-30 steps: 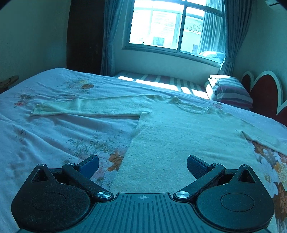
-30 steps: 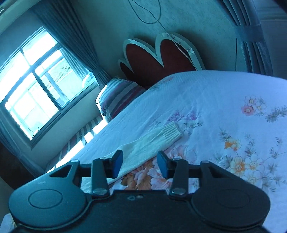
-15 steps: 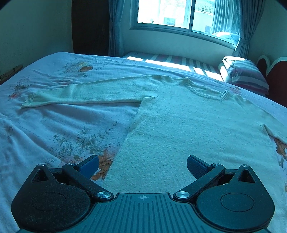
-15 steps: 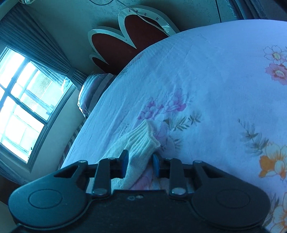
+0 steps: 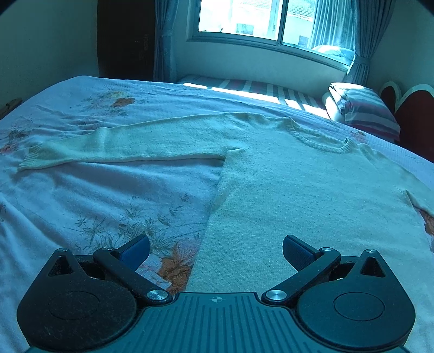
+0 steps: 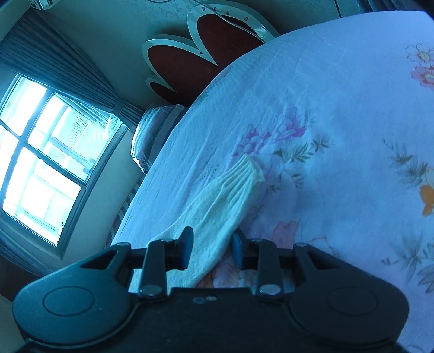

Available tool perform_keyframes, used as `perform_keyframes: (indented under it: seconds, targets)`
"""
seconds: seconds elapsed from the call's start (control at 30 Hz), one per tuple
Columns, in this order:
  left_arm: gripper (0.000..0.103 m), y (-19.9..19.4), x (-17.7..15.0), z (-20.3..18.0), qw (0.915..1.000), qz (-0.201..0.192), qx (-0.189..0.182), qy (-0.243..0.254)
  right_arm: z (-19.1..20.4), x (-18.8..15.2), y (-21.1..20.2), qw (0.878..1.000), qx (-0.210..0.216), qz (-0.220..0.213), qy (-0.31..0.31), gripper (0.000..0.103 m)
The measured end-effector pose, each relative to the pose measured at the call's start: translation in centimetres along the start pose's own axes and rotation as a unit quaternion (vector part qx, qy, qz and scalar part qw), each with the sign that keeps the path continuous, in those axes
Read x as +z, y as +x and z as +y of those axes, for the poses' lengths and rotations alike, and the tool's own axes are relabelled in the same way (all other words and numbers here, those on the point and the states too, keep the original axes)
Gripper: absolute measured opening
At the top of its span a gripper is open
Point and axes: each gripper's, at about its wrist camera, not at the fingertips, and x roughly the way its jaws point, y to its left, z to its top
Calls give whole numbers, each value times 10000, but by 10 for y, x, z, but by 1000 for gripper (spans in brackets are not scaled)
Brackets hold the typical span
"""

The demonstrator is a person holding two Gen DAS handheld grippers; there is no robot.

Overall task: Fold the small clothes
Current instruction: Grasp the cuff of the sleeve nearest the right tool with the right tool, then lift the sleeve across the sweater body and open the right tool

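A cream knitted sweater point(image 5: 293, 190) lies flat on the floral bedsheet point(image 5: 81, 203), its left sleeve point(image 5: 130, 144) stretched out to the left. My left gripper point(image 5: 215, 251) is open and empty, hovering over the sweater's lower left hem. In the right wrist view the sweater's right sleeve point(image 6: 225, 201) with its ribbed cuff point(image 6: 248, 173) runs between the fingers of my right gripper point(image 6: 211, 248). The jaws stand close on either side of the sleeve; whether they pinch it is unclear.
A striped folded blanket point(image 5: 363, 108) lies by the window at the far right. A red heart-shaped headboard point(image 6: 200, 51) stands at the bed's end. The window point(image 5: 271, 19) and curtains are behind the bed.
My left gripper has come closer over the sweater's hem and stayed open. My right gripper has moved onto the right sleeve, and its jaws have narrowed around it.
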Motion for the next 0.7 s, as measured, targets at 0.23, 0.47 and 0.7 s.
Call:
perform_keyframes:
  seconds: [0.23, 0.47, 0.7]
  targets:
    - [103, 6, 2, 18, 9998, -20, 88, -165, -7, 18, 12, 9978, -358, -363, 425, 5]
    - [103, 6, 0, 51, 9988, -64, 188, -436, 61, 13, 9, 9906, -822, -544, -944, 5]
    - [103, 5, 0, 95, 9973, -174, 288, -647, 214, -57, 18, 9622, 229, -257, -2703, 5]
